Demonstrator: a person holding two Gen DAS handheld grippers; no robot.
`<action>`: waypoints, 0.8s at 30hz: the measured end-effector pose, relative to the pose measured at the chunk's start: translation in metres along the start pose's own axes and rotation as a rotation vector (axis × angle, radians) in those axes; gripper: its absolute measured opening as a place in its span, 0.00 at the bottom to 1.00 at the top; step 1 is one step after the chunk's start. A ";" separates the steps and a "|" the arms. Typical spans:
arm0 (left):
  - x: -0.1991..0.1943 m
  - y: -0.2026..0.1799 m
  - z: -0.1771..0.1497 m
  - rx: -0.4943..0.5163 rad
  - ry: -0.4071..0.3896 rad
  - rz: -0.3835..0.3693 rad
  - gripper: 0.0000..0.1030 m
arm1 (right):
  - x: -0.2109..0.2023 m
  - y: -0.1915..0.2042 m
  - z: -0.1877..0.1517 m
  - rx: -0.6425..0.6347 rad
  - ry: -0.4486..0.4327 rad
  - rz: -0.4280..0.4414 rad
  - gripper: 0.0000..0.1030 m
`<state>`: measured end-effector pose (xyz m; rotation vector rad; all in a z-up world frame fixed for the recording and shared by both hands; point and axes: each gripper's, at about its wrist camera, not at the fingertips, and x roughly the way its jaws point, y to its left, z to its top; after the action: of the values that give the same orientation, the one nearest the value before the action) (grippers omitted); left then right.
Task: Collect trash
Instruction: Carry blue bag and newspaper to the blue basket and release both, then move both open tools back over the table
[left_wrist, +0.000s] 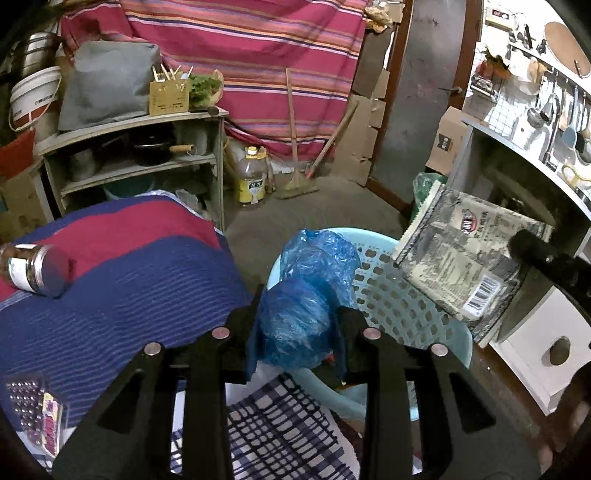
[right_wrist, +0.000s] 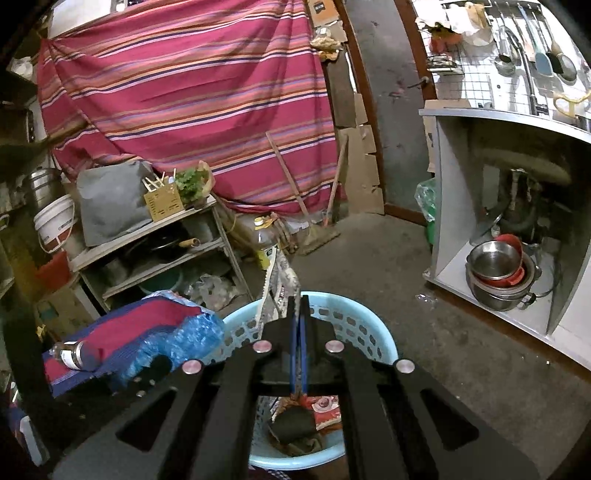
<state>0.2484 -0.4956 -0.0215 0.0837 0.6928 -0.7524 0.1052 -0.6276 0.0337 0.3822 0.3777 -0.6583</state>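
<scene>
Left wrist view: left tool (left_wrist: 297, 325) clamped on a crumpled blue plastic bag (left_wrist: 295, 314), lower centre of frame, held over the near rim of a pale blue perforated basket (left_wrist: 399, 306). Jaws partly apart with the bag filling the gap. At right, a flat printed packet (left_wrist: 461, 258) hangs above the basket, gripped at its edge by the right tool (left_wrist: 524, 247).

Surroundings: at left, a surface draped in a red-and-blue striped cloth (left_wrist: 122, 266), carrying a jar (left_wrist: 35, 267) lying on its side. At lower left, a glittery packet (left_wrist: 37, 417). Upper left, a shelf (left_wrist: 136, 155) with pots; a yellow-labelled bottle (left_wrist: 253, 175) and a broom (left_wrist: 297, 147) stand on the floor beyond.

Right wrist view: right tool (right_wrist: 298, 306) pressed together on the packet's (right_wrist: 284, 280) edge, directly above the basket (right_wrist: 369, 332). Basket contents: a dark lump (right_wrist: 293, 424) and red-printed wrappers (right_wrist: 325, 406). At right, stacked metal bowls (right_wrist: 495, 269) in an open cabinet.
</scene>
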 end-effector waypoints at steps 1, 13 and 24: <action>0.002 -0.001 -0.001 -0.004 0.007 -0.005 0.30 | 0.000 0.001 0.000 0.001 0.000 -0.004 0.01; 0.000 0.000 0.005 -0.035 0.000 -0.014 0.65 | 0.002 0.001 0.000 0.011 0.000 -0.053 0.05; -0.049 0.037 0.005 -0.040 -0.064 0.043 0.65 | -0.009 0.011 0.004 0.023 -0.038 -0.034 0.58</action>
<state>0.2495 -0.4404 0.0062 0.0378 0.6430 -0.6967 0.1068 -0.6167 0.0435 0.3855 0.3409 -0.7029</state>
